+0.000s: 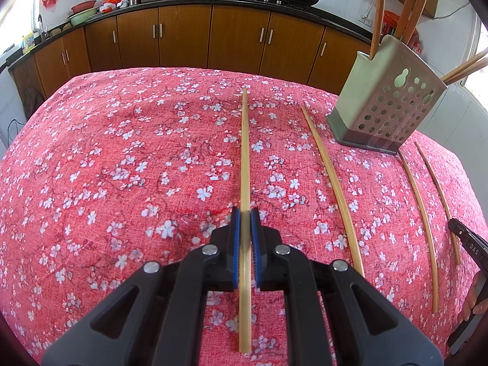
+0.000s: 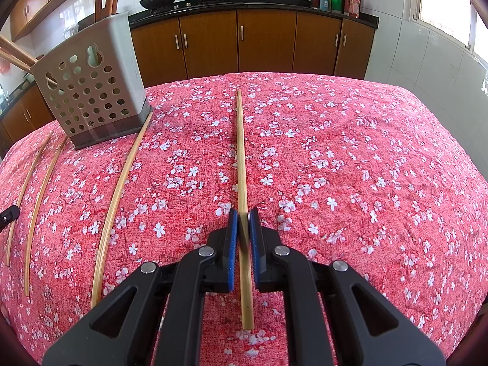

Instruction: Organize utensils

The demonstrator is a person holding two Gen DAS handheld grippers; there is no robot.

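So both grippers straddle loose chopsticks on the cloth (image 1: 122,152): left gripper (image 1: 245,218) pinches chopstick (image 1: 245,158), right gripper (image 2: 243,218) pinches another (image 2: 241,158), fingers nearly closed, probably bound for the holder (image 1: 387,97).

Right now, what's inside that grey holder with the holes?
Several wooden utensil handles stand up out of the holder, and more chopsticks lean out on its far side. Through the holes you see only hints of them; their lower ends are hidden by the wall.

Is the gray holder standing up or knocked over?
Standing up: the holder sits on its base, utensil handles poking from its top.
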